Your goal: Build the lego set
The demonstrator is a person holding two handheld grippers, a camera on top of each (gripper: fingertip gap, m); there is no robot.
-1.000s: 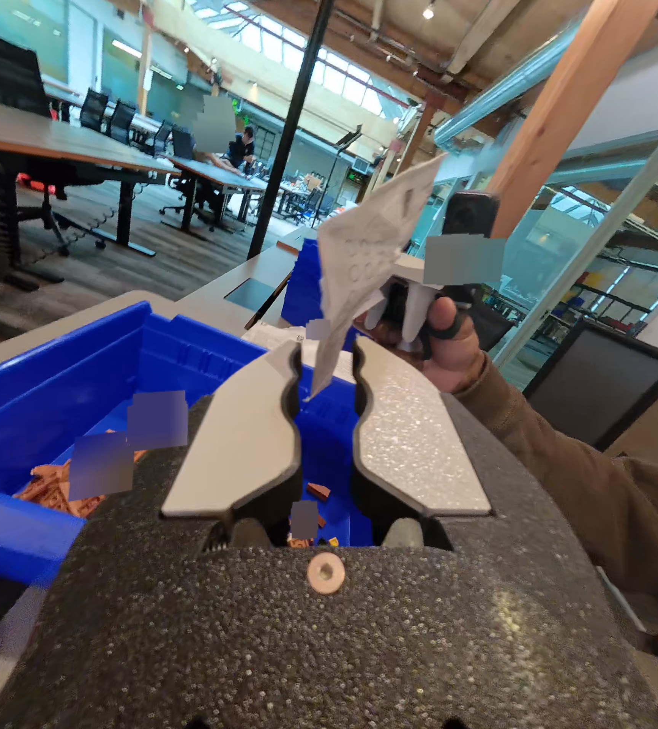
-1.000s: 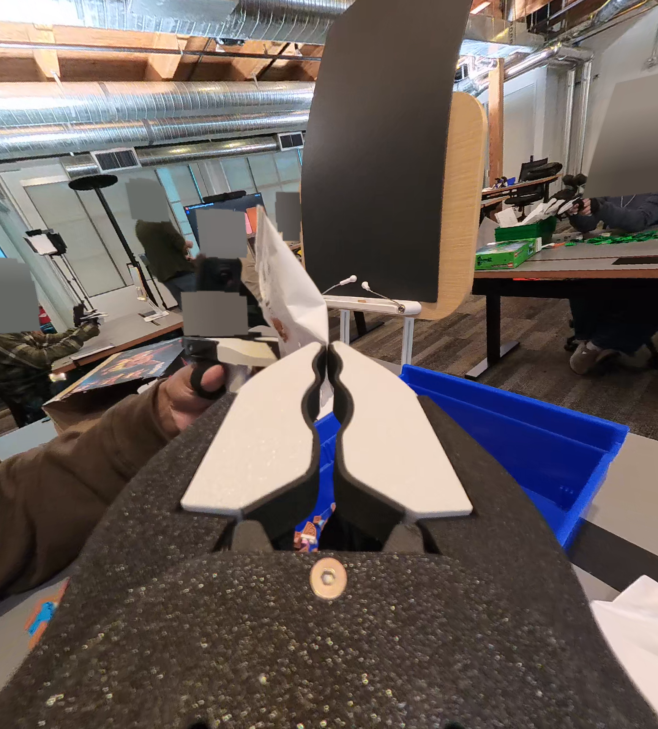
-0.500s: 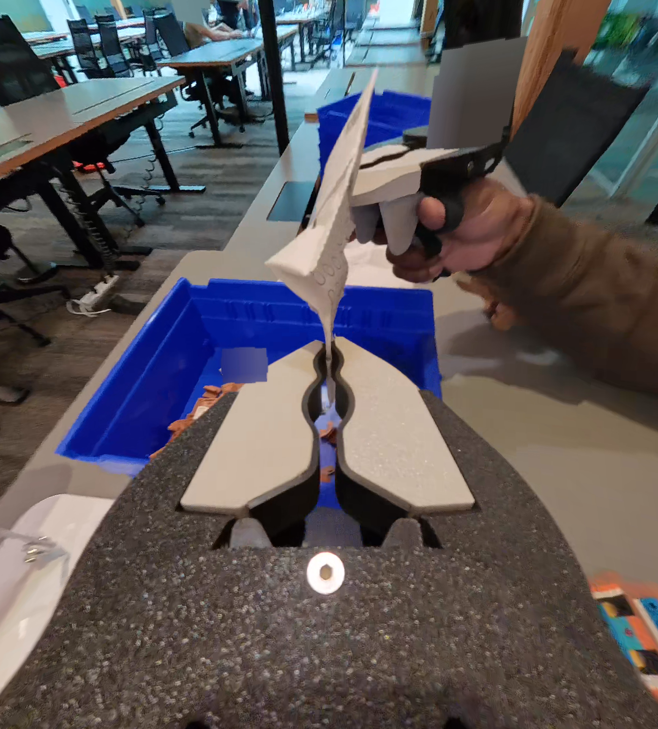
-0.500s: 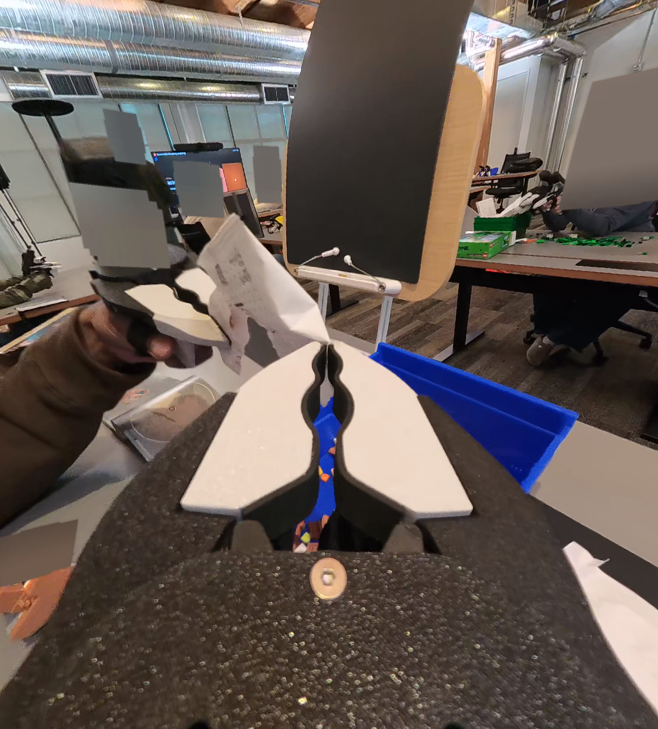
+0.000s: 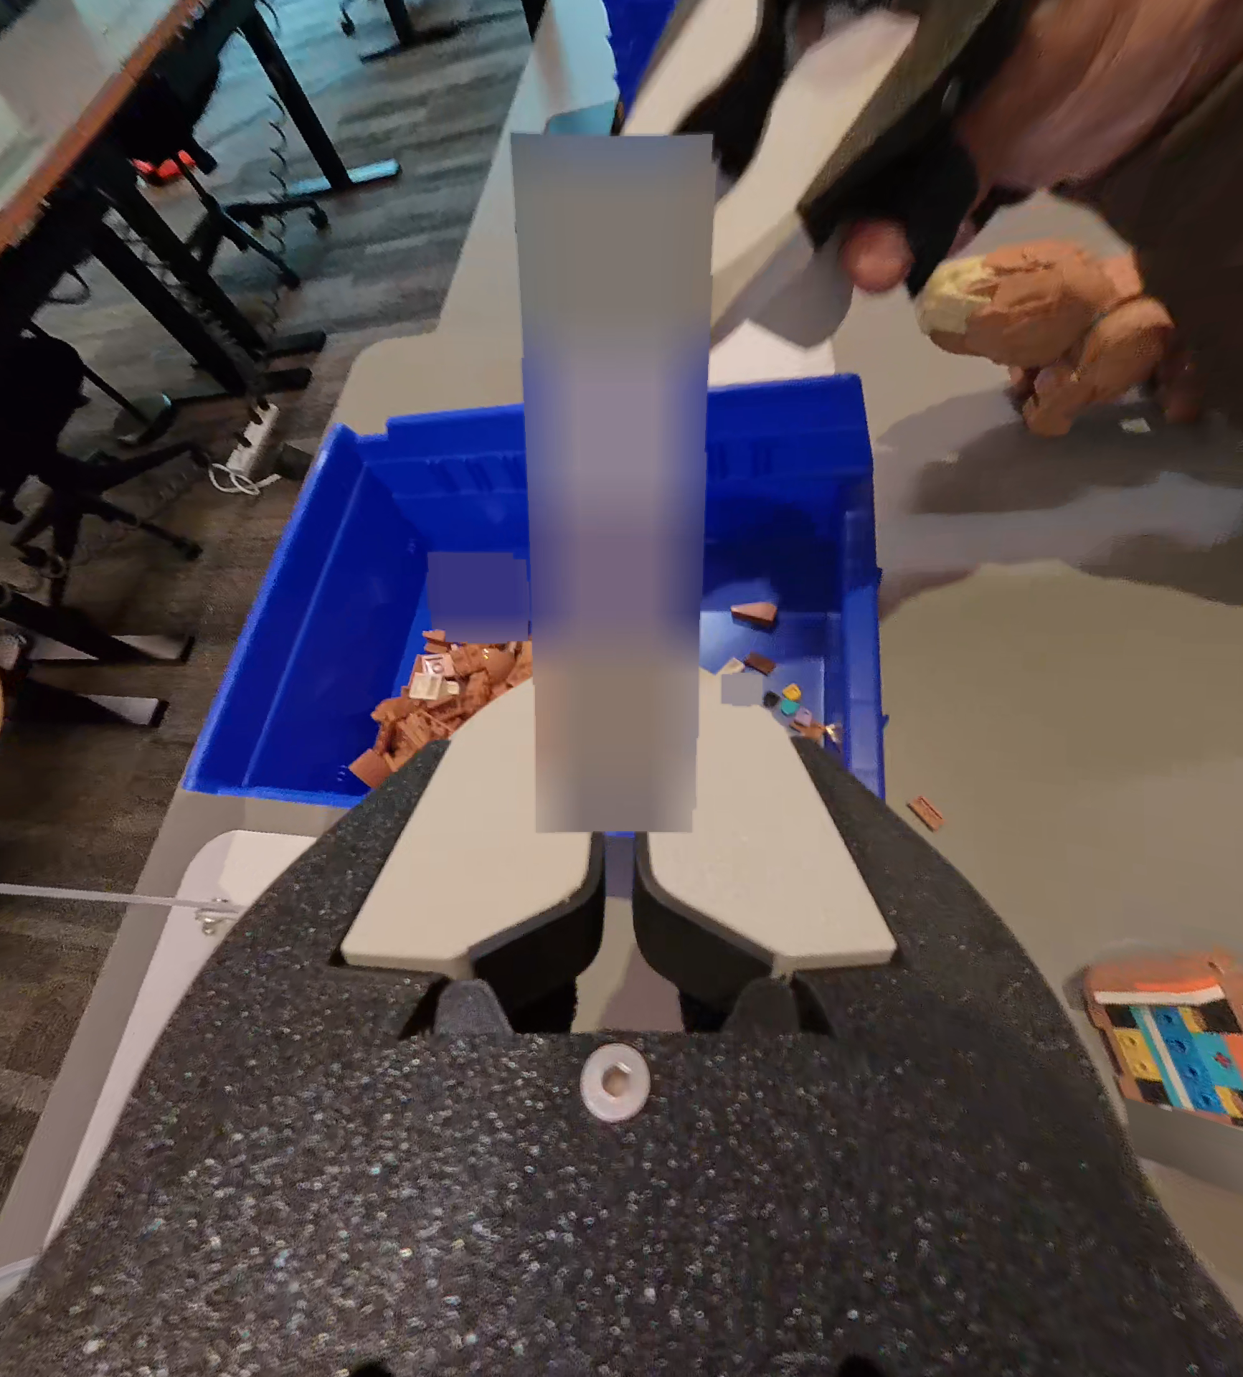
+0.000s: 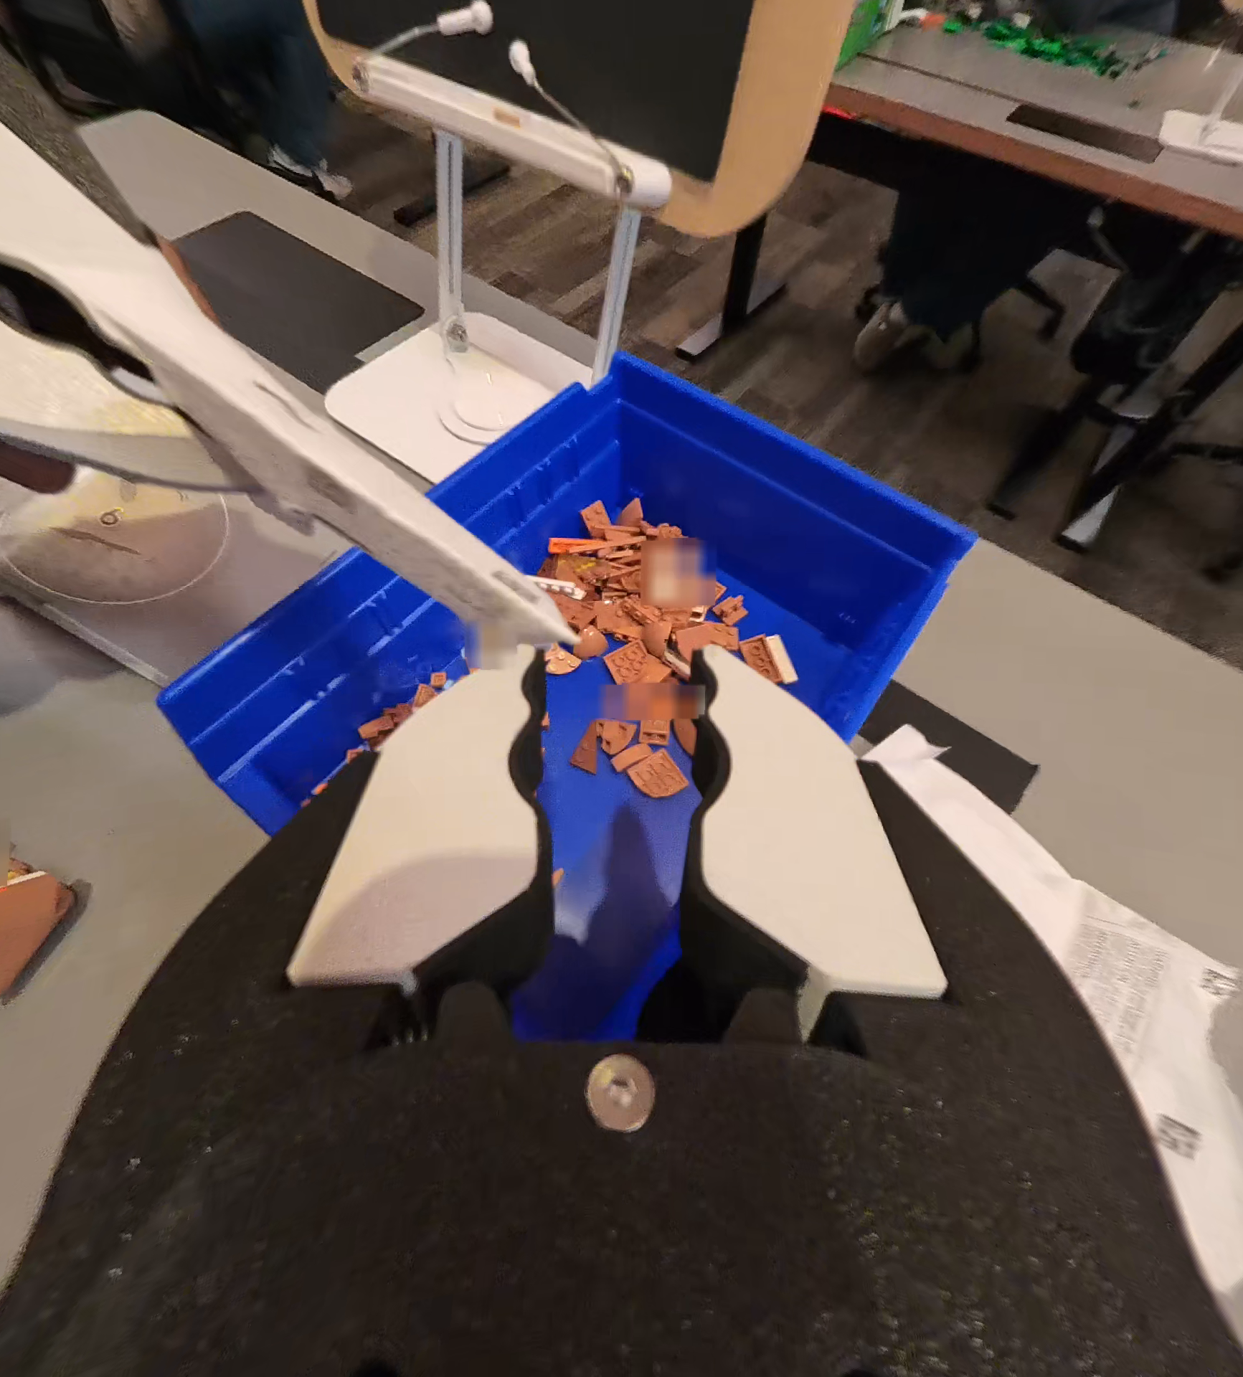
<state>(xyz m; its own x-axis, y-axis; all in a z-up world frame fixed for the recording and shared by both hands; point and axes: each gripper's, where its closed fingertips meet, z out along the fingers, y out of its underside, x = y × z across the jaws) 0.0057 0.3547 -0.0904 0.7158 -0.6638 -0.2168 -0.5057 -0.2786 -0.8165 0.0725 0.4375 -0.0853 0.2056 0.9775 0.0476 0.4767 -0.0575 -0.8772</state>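
Right gripper has released the bag, jaws apart.

Grey table with blue bin, brown Lego figure, white paper.

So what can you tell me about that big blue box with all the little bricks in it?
The blue box is an open bin of shiny, hard-looking plastic, with straight walls and faint ribs moulded along the inside. It sits flat on the grey table, near its edge. Inside lies a loose heap of mostly reddish-brown bricks, with a few small coloured ones in one corner. Much of the blue floor is bare. A white lamp base stands just behind it.
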